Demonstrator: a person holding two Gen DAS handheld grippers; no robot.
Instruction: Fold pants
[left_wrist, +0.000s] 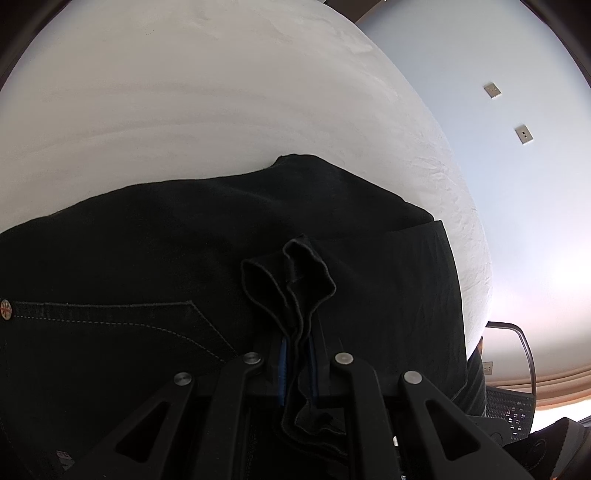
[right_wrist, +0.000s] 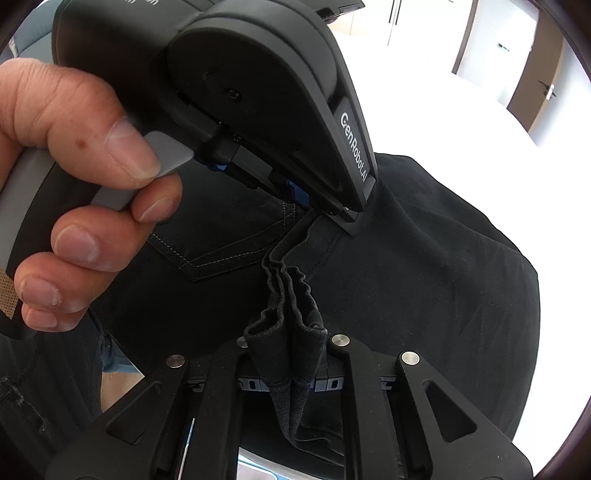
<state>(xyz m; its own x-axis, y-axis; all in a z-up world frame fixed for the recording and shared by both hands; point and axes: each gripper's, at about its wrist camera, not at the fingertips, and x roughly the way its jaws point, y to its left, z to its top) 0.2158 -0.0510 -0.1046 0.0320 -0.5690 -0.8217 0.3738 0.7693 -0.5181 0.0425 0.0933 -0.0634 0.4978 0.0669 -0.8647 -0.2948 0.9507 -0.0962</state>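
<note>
Bunched black cloth sits clamped between the fingers of the left gripper (left_wrist: 297, 354), a gathered hem edge of the pants (left_wrist: 184, 258) pinched tight and rising above the tips. Likewise the right gripper (right_wrist: 291, 363) is closed on a pleated fold of the same hem, close to the other tool. Beyond, the pants lie spread over the white bed (left_wrist: 184, 92), a stitched back pocket (right_wrist: 221, 236) facing up. The person's left hand (right_wrist: 74, 177) grips the handle.
</note>
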